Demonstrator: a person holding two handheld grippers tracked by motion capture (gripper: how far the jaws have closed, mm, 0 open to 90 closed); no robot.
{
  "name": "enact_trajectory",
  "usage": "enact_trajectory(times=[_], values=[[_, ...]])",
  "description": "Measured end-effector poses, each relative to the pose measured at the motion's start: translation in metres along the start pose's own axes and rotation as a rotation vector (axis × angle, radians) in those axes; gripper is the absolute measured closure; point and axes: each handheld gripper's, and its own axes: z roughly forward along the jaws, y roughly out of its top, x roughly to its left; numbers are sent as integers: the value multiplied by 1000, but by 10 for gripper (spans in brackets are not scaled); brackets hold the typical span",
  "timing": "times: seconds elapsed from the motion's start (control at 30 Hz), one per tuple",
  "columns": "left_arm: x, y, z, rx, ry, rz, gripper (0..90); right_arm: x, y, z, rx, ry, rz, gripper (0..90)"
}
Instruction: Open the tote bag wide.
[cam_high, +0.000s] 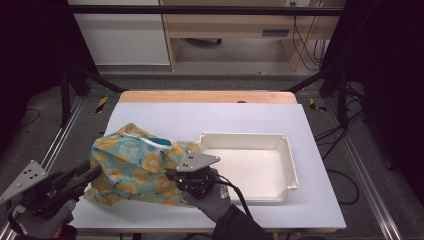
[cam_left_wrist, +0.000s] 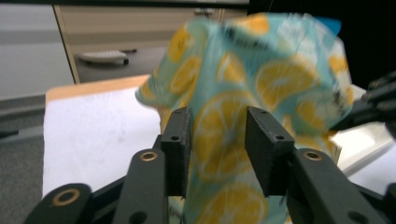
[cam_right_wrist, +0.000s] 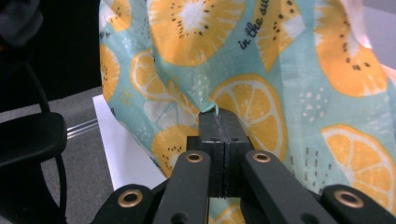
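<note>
From the high view, the teal bag printed with orange citrus slices (cam_high: 135, 167) lies crumpled on the white worktop (cam_high: 310, 200), just left of the shallow white plastic tray (cam_high: 292, 170) and touching that tray's near-left corner; my right gripper (cam_high: 172, 176) sits at the bag's tray-side edge, and my left gripper (cam_high: 92, 172) is at the bag's far side from the tray. In the left gripper view, my jaws stand apart with the bag's fabric between them, and the pads do not press on it, so this hand holds nothing. In the right gripper view, my jaws are together, clamped on a small pinch of the bag's edge, with the rest of the fabric rising above them. To do this step well, I judge I should keep the right pinch firm as the anchor, then bring the left gripper onto a single layer near the rim before closing, so that the mouth can be spread toward the tray rather than bunched.
</note>
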Motion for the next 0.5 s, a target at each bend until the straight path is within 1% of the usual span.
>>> enact_trajectory(times=[0.13,0.17,0.2,0.23,0.27,0.3,0.4,0.47,0.5], values=[[-4,8,7,-4,-3,14,580,1,-3,3,17,4,-3,900],[-4,9,9,-2,2,17,583,1,-3,3,16,5,-1,900],[-5,9,11,1,17,19,590,1,-4,3,17,7,1,900],[-4,10,13,8,25,17,616,1,-4,4,18,7,1,900],[-3,10,13,13,29,10,653,1,-5,3,18,6,2,900],[-3,9,13,15,39,12,699,1,-5,3,16,5,4,900],[-1,9,8,2,65,9,823,1,-5,2,3,4,6,898],[0,9,4,-13,60,9,888,0,-5,1,-10,-4,8,893],[0,9,2,-14,60,10,896,0,-4,0,-20,-5,11,890]])
